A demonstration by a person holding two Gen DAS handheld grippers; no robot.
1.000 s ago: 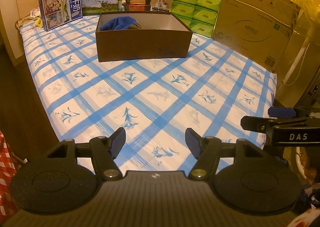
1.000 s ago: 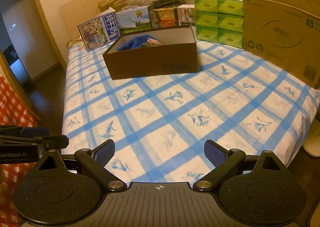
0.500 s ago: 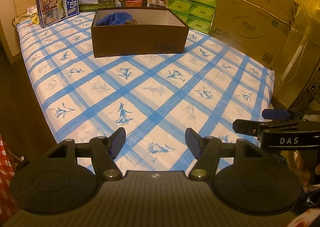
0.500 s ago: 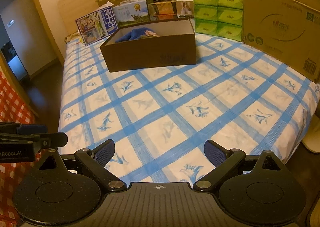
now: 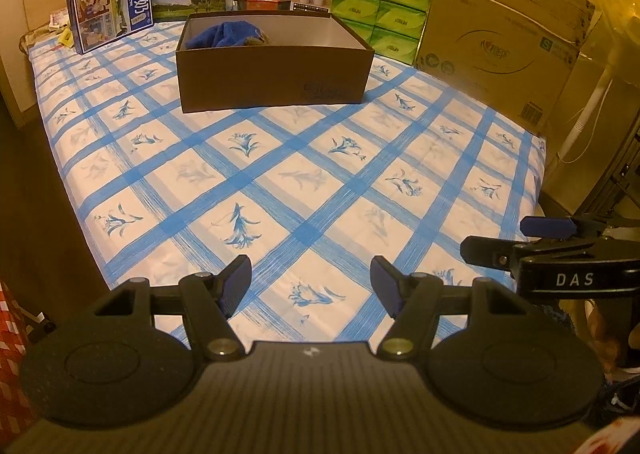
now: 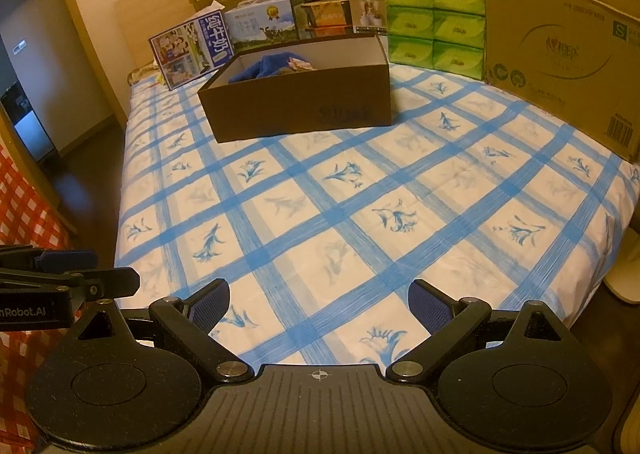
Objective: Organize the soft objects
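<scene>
A dark brown box point(image 5: 276, 66) point(image 6: 296, 102) stands open on the far part of the bed. Inside it lies a crumpled blue cloth point(image 5: 224, 34) point(image 6: 264, 68) with a small brownish item beside it. My left gripper point(image 5: 311, 282) hangs open over the near edge of the bed, nothing between its fingers. My right gripper point(image 6: 319, 304) is open too, empty, at the same near edge. Each gripper shows at the side of the other's view. Both are far from the box.
The bed point(image 5: 280, 182) has a blue-checked sheet with flower prints. Behind the box stand milk cartons point(image 5: 110, 10), green tissue packs point(image 5: 380, 14) and a large cardboard carton point(image 5: 504, 38). Dark floor point(image 6: 92, 182) lies left of the bed.
Both views have tilted slightly, so the box sits a little lower and nearer in the frames. The jaws of both grippers stand as before.
</scene>
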